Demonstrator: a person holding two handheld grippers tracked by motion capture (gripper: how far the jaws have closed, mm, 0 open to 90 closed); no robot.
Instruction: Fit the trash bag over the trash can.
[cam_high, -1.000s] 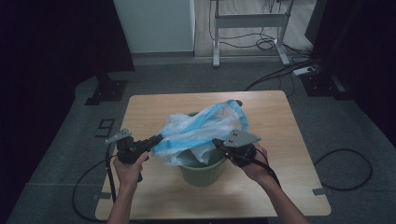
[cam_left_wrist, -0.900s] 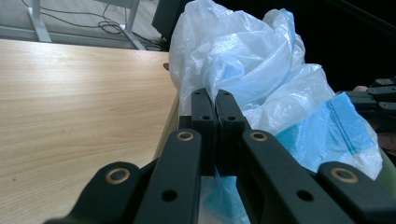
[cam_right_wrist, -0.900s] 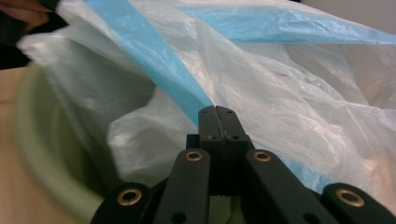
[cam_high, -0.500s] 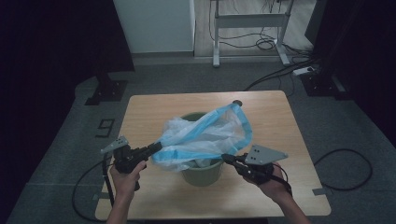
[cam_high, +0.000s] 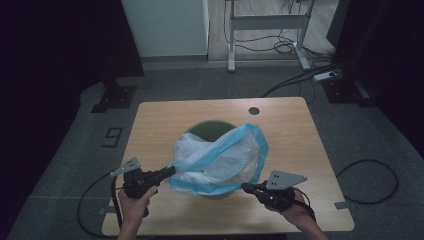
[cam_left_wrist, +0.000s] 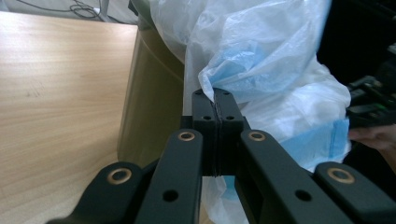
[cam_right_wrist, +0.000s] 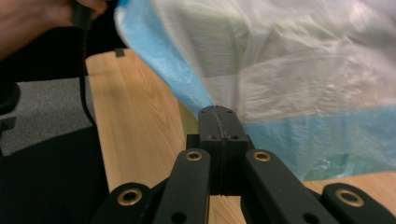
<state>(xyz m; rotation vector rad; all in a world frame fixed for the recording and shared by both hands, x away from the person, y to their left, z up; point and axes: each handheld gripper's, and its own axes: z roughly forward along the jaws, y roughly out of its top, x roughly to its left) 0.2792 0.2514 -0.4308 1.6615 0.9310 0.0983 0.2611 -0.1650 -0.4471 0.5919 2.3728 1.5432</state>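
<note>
bag (cam_high: 220, 160): thin film, light, floppy, slippery; tears easy | grip at blue hem | L gripper (cam_high: 172, 171) + R gripper (cam_high: 245, 187) both clamped on hem | over green bin (cam_high: 210, 131)

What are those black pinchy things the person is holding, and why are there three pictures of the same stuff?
They are grabbing tools, one in each hand. Each has two black jaws that squeeze together like tongs. The left gripper and the right gripper are both squeezed shut on the blue rim of a thin plastic bag, pulling it open between them.

One picture comes from a camera high above, looking down on the wooden table. There you see the person's hands at the bottom and a green bin standing on the table under the bag.

The other two pictures come from small cameras riding on each tool, so you look right along the jaws at the pinched bag.
</note>
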